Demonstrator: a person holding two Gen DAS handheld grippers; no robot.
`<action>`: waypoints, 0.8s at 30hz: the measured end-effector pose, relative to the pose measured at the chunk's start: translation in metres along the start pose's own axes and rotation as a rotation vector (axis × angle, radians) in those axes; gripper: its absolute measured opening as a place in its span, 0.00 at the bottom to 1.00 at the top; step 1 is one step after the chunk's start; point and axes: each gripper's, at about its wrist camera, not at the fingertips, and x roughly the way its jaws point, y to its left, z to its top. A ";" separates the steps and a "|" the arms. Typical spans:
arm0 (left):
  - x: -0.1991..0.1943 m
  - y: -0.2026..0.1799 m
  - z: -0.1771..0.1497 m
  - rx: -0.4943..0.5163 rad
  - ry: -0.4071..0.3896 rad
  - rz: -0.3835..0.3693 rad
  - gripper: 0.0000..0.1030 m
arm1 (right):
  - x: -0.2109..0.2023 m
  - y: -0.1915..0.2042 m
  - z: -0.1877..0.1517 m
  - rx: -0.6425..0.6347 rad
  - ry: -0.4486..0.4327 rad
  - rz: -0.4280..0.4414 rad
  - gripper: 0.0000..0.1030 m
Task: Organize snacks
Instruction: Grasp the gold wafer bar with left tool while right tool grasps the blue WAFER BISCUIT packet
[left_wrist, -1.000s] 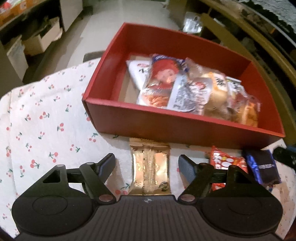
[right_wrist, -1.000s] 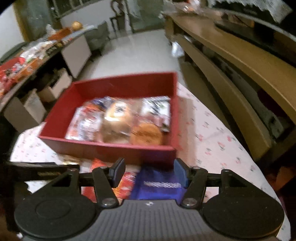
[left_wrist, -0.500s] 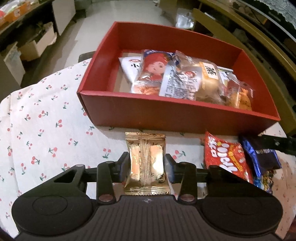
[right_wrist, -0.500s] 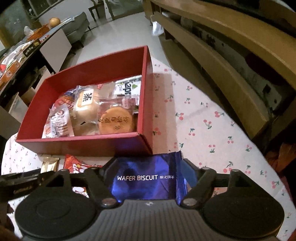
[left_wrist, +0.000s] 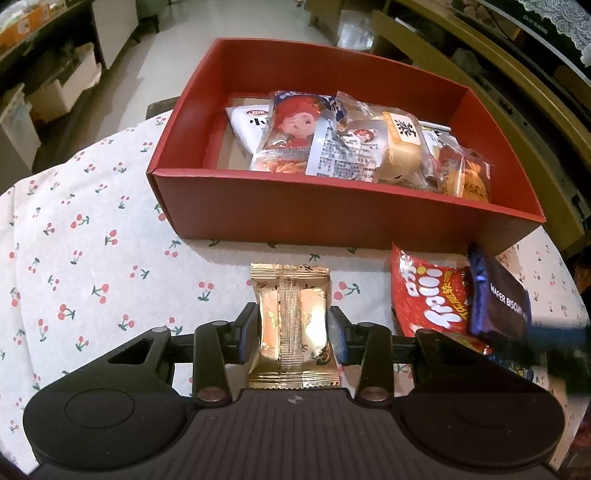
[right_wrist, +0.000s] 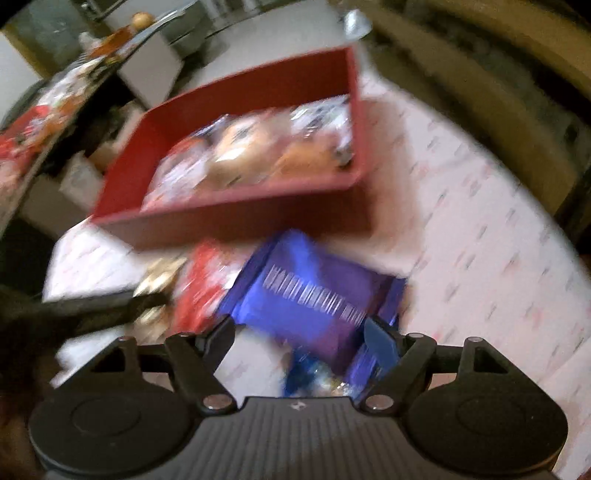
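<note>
My left gripper (left_wrist: 293, 334) is shut on a gold snack packet (left_wrist: 291, 325) that lies on the cherry-print cloth in front of the red box (left_wrist: 332, 218). The box holds several wrapped snacks (left_wrist: 343, 144). A red snack bag (left_wrist: 428, 295) and a blue wafer biscuit packet (left_wrist: 498, 299) lie to the right of it. In the blurred right wrist view, my right gripper (right_wrist: 299, 332) has its jaws apart, and the blue wafer packet (right_wrist: 310, 299) sits tilted between them, against the right finger. The red box (right_wrist: 236, 218) is beyond it.
The table has a white cherry-print cloth (left_wrist: 74, 229). A curved wooden bench (left_wrist: 498, 74) runs along the right behind the box. Shelves and boxes (left_wrist: 48, 85) stand on the floor at the far left. A small blue wrapped sweet (right_wrist: 314, 380) lies under the wafer packet.
My left gripper closed on the gold packet over the last second. My right gripper had the wafer packet held up; now its jaws are wider and the packet is tilted lower, the view blurred by motion.
</note>
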 end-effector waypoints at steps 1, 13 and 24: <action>0.000 0.000 0.000 0.001 0.002 -0.004 0.47 | -0.004 0.002 -0.009 0.005 0.020 0.038 0.80; -0.002 0.004 -0.001 -0.004 0.020 -0.044 0.50 | 0.005 0.044 0.011 -0.637 0.002 -0.164 0.80; -0.001 0.000 -0.001 0.039 0.039 -0.063 0.59 | 0.048 0.025 0.036 -0.832 0.170 -0.063 0.86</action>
